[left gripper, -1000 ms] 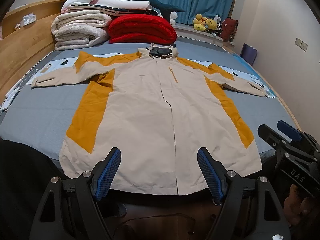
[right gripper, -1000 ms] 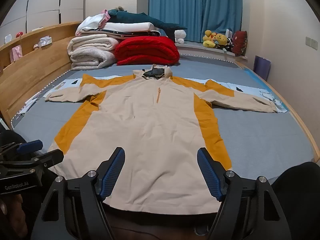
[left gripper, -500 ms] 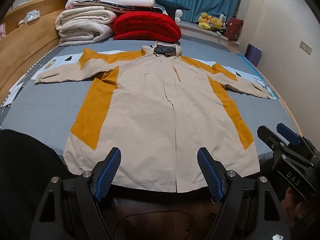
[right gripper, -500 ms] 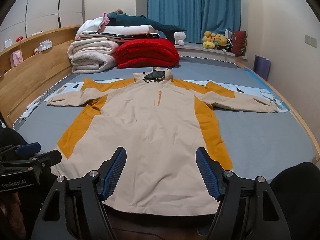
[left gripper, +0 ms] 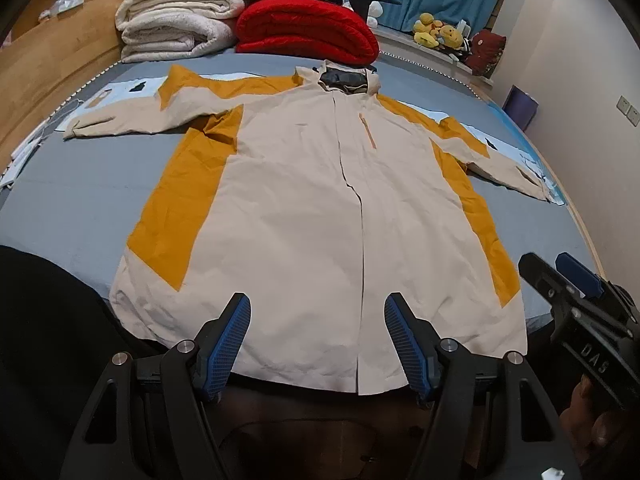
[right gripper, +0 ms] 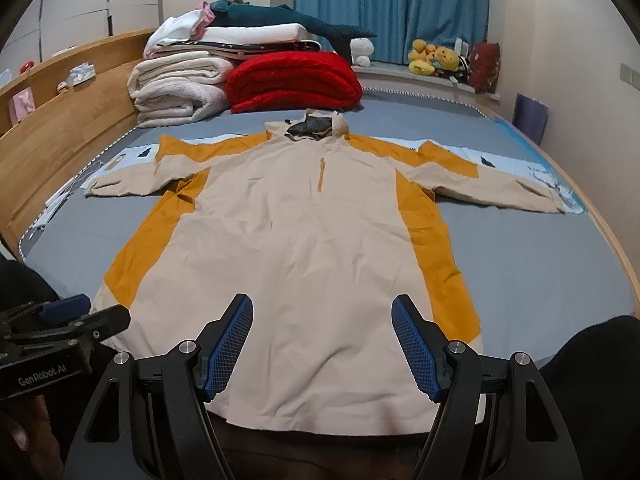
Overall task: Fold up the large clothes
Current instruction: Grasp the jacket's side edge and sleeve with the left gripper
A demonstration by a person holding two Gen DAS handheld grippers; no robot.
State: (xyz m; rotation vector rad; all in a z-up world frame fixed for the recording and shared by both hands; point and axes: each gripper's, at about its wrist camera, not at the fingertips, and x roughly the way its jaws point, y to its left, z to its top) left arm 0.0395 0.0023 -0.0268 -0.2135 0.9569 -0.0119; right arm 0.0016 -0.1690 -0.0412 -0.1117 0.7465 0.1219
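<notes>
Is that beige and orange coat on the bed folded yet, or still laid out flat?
Spread flat, not folded. The coat lies face up on the bed, both sleeves stretched out sideways, hem nearest the camera.

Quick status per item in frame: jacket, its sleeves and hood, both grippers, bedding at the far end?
jacket: flat on the bed, front up, unfolded
sleeves: both spread straight out sideways
hood: lying flat at the far end
left gripper: open, jaws have just been closing, nothing between the fingers
right gripper: open, empty
red blanket: folded
white blankets: folded, stacked
</notes>
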